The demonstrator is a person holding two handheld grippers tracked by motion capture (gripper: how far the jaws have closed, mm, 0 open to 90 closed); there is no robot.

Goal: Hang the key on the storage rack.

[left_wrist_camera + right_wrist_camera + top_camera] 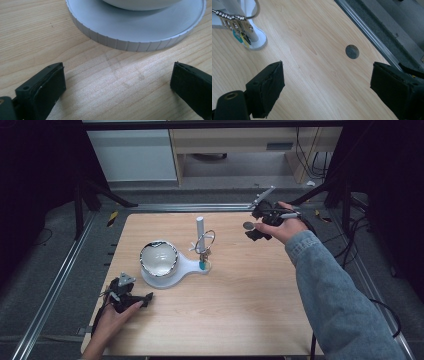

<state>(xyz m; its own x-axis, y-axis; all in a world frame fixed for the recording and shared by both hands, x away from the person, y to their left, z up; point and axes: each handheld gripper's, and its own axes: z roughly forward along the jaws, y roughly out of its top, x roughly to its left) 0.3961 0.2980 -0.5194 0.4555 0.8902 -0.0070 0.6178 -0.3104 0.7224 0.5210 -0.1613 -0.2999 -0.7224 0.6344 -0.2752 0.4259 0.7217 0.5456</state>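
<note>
Pale wooden table [240,290]: white stand [172,270], small grey disc [248,225], left hand-held gripper [131,296]

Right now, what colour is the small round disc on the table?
Dark grey disc, clearest in the right gripper view.

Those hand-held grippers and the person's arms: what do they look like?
Each hand grips a black tool. The left gripper carries a grey three-cornered plate on top and a dark cable trailing off it. The right gripper has grey parts sticking up behind it. Up close, the jaws are chunky black blocks faced with flat dark pads. The right arm wears a blue-grey denim sleeve.
</note>
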